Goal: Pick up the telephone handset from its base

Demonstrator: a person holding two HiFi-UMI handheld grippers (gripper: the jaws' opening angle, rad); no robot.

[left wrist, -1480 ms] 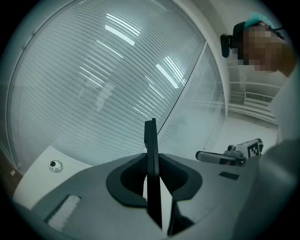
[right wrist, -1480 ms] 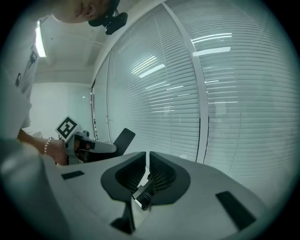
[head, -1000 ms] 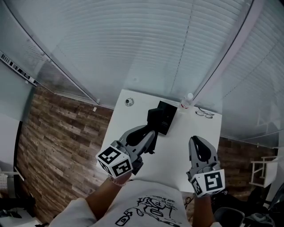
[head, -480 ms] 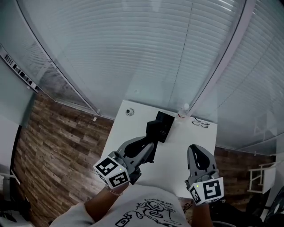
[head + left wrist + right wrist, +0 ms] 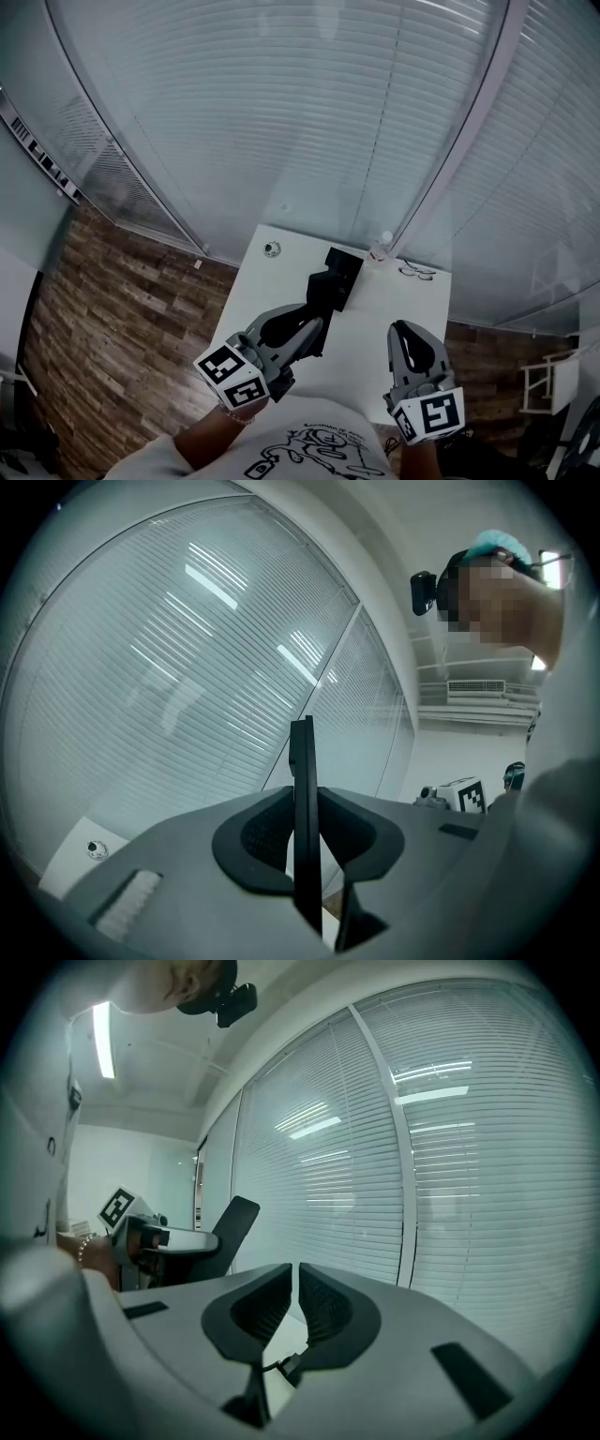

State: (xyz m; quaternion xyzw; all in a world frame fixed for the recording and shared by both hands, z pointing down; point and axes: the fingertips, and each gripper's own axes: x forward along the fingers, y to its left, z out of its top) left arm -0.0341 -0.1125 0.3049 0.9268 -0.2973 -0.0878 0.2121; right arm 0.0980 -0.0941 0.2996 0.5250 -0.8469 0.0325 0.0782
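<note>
A black telephone base [image 5: 345, 265] sits on the white table [image 5: 375, 314] toward its far edge. My left gripper [image 5: 312, 330] is shut on the black handset [image 5: 320, 292], which sticks out ahead of its fingers, just on the near side of the base. In the left gripper view the handset [image 5: 302, 789] stands edge-on as a thin black slab clamped between the pads. My right gripper [image 5: 411, 330] hovers over the table's near right part, jaws together with nothing between them [image 5: 295, 1283]. In the right gripper view the handset [image 5: 232, 1221] shows off to the left.
A small clear bottle [image 5: 379, 248] and a pair of glasses [image 5: 417, 272] lie at the table's far right. A small round object [image 5: 272, 248] sits at the far left corner. Glass walls with blinds rise behind; brown wood-pattern floor flanks the table.
Both grippers have risen and drawn back toward the person. The handset stays clamped in the left gripper and now stands clear of the base.
</note>
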